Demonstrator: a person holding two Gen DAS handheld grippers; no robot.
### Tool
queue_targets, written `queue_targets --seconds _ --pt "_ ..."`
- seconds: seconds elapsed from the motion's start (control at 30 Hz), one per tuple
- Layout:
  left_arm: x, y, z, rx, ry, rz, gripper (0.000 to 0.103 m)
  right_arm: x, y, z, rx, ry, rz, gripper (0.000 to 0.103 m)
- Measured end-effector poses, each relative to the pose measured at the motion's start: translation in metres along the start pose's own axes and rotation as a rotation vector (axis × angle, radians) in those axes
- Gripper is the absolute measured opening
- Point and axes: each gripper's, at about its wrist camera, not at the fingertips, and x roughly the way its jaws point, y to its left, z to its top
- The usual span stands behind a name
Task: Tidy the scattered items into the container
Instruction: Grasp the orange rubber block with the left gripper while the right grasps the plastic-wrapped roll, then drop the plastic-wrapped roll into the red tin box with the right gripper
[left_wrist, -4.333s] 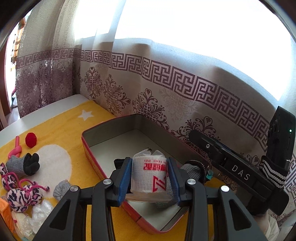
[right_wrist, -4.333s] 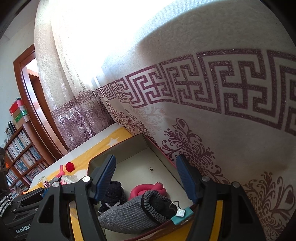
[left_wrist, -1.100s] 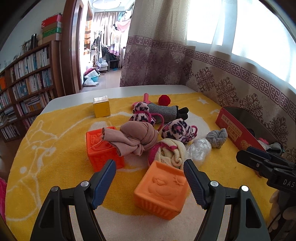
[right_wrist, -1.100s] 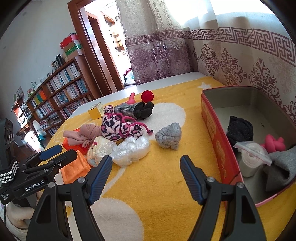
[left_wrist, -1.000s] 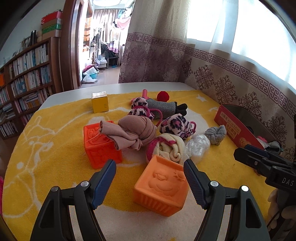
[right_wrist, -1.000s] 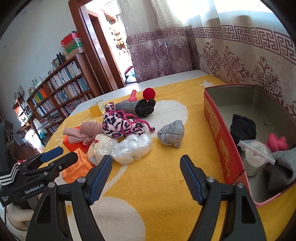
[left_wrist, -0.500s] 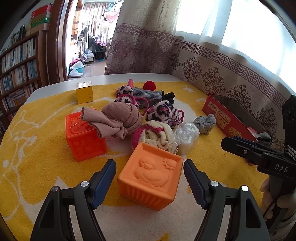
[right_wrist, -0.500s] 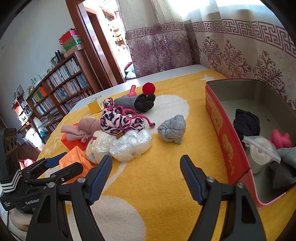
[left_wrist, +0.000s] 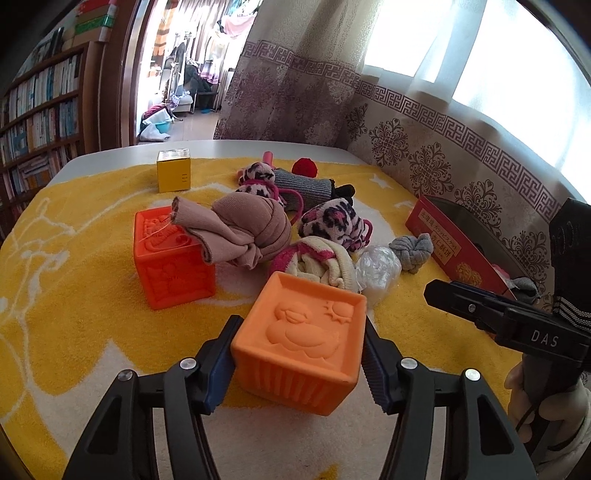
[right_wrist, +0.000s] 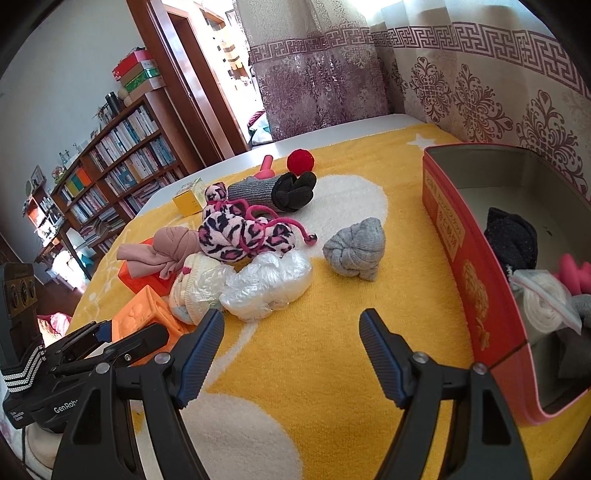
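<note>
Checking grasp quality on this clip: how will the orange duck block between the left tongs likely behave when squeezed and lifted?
The orange duck block looks like soft moulded rubber, so it may dent as the closing left tongs press its sides. Probably light. Its flat, ribbed faces should resist slipping or rolling.

At the right edge of the left wrist view, white letters "DAS" stand on the black body of the right hand-held gripper (left_wrist: 480, 306). At the lower left of the right wrist view, the left hand-held gripper (right_wrist: 122, 341) carries white lettering that reads "GenRob", cut off by a finger. The red tin (left_wrist: 439, 236) bears yellow characters on its side, too small to read.
</note>
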Motion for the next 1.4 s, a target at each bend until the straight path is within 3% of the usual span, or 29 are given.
queue_targets --seconds 0.33,0.8,0.87,0.93,1.03,1.4 --pt "-0.02 0.007 0.006 -0.033 -0.073 -0.036 0.062 0.027 0.004 0.015 0.002 0.066 -0.036 0.079" --pt "-0.016 0.01 0.003 -0.062 -0.057 -0.063 0.062 0.062 0.008 0.026 0.008 0.12 -0.037 0.079" --pt "-0.015 0.009 0.003 -0.063 -0.053 -0.064 0.062 0.062 0.008 0.025 0.002 0.114 -0.033 0.074" --pt "-0.015 0.009 0.002 -0.06 -0.052 -0.064 0.062 0.063 0.01 0.025 -0.01 0.114 -0.028 0.048" --pt "-0.014 0.008 0.002 -0.06 -0.052 -0.061 0.062 0.062 0.011 0.023 -0.013 0.11 -0.014 0.036" --pt "-0.014 0.004 0.002 -0.048 -0.054 -0.05 0.062 0.029 0.013 0.024 -0.02 0.014 -0.013 0.034"
